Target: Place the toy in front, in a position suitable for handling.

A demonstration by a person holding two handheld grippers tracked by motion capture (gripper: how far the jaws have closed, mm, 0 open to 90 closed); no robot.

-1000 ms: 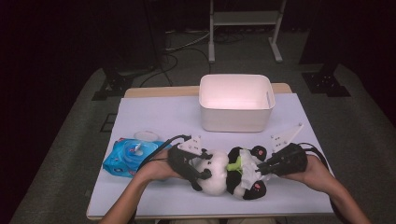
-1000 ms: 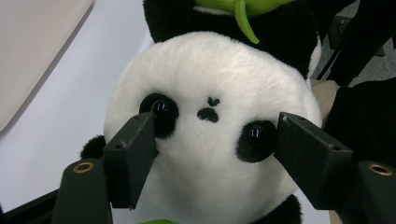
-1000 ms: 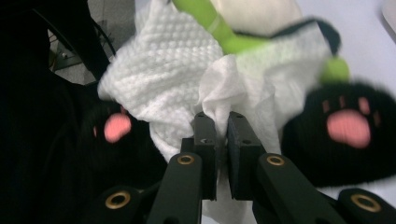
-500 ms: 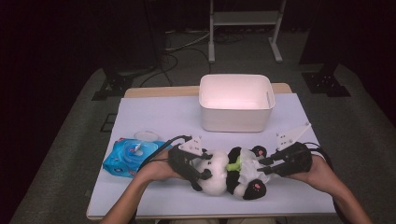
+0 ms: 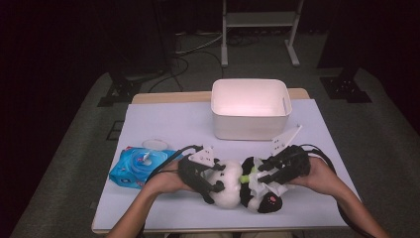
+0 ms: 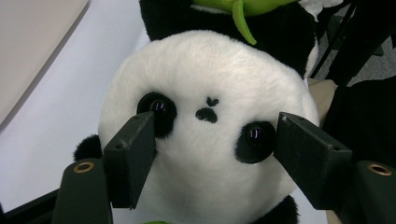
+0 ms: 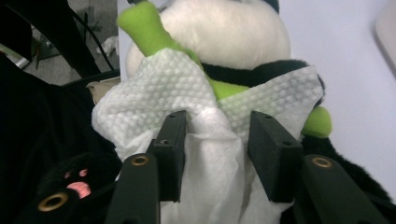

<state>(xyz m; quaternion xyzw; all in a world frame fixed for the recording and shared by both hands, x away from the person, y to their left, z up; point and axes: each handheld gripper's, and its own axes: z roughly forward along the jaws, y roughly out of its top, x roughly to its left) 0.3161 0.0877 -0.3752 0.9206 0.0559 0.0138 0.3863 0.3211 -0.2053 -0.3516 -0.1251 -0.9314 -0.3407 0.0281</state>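
Observation:
A black-and-white plush panda (image 5: 233, 191) lies on its back near the table's front edge, with a green stalk (image 7: 145, 24) at its chest. My left gripper (image 5: 210, 186) is shut on the panda's head (image 6: 205, 70), one jaw beside each eye. A white textured wipe (image 7: 163, 88) is draped over the panda's body. My right gripper (image 7: 217, 140) has just been opening its jaws. It now stands open with a bunched fold of the wipe loose between them. In the high view the right gripper (image 5: 261, 176) sits over the panda's belly.
A white plastic bin (image 5: 250, 124) stands at the back middle of the pale table cover (image 5: 163, 124). A blue pack of wipes (image 5: 133, 168) lies at the left with a small white lid (image 5: 155, 144) behind it. Dark floor surrounds the table.
The right gripper's jaws have opened off the wipe and the hand has shifted a little to the right. The left gripper and the panda have stayed put.

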